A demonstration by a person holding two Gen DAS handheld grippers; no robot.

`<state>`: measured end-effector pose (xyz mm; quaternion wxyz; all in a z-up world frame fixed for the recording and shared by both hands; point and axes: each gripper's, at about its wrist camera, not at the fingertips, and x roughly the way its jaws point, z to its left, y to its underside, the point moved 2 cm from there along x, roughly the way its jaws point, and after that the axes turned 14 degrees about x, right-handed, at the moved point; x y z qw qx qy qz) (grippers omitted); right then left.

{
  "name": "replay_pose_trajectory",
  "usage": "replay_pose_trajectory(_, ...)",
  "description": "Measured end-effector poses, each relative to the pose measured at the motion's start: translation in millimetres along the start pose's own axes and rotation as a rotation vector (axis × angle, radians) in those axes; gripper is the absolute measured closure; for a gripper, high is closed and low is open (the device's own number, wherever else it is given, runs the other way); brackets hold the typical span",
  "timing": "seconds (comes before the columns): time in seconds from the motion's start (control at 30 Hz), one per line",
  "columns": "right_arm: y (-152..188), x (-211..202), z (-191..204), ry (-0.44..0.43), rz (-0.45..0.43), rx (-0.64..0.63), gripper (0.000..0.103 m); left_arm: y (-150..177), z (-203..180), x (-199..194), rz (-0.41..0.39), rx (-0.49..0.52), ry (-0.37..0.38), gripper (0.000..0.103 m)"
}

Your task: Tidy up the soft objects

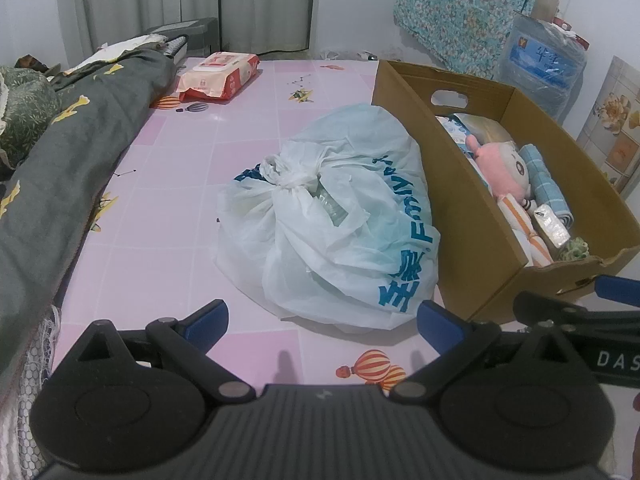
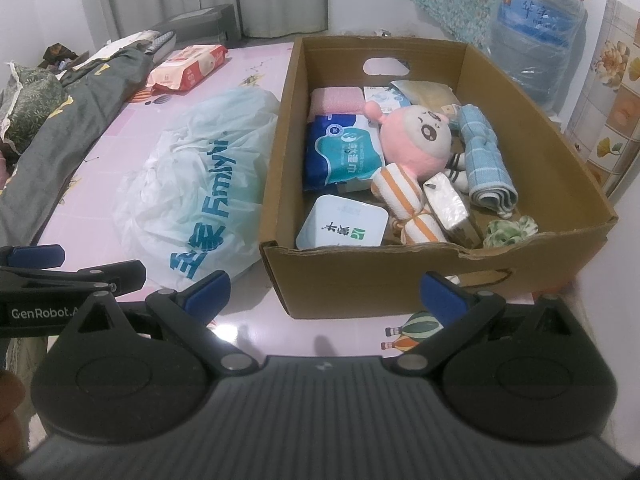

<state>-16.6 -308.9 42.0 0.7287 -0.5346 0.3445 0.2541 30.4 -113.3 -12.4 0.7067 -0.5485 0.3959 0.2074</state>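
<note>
Both grippers, left [image 1: 322, 322] and right [image 2: 324, 294], stand wide open, empty. Knotted plastic bag [image 1: 340, 220] remains beside cardboard box [image 2: 440, 276]; I advise pinching the knot.

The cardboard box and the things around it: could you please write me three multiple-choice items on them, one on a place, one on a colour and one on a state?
1. Where does the white plastic bag lie relative to the cardboard box?
A. inside it
B. beside it on the table
C. on top of it

2. What colour is the head of the plush doll in the box?
A. pink
B. green
C. black

3. How is the left claw?
A. shut on the bag
B. shut on the box rim
C. open, holding nothing

Answers:
1 B, the bag rests on the pink tabletop against the box's outer wall.
2 A, the head is pink around a pale face.
3 C, its blue-tipped fingers stand wide apart short of the bag; the right claw is likewise open.
</note>
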Motion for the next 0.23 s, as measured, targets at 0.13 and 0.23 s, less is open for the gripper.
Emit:
replay_pose_trajectory(0.13, -0.4, 1.0, -0.2, -0.001, 0.003, 0.001, 0.001, 1.0, 0.8, 1.1, 0.003, 0.0, 0.002, 0.002)
replay_pose_trajectory(0.23, 0.8, 0.1, -0.5, 0.003, 0.006, 0.003, 0.001, 1.2, 1.6, 2.6, 0.005, -0.001, 0.004, 0.002)
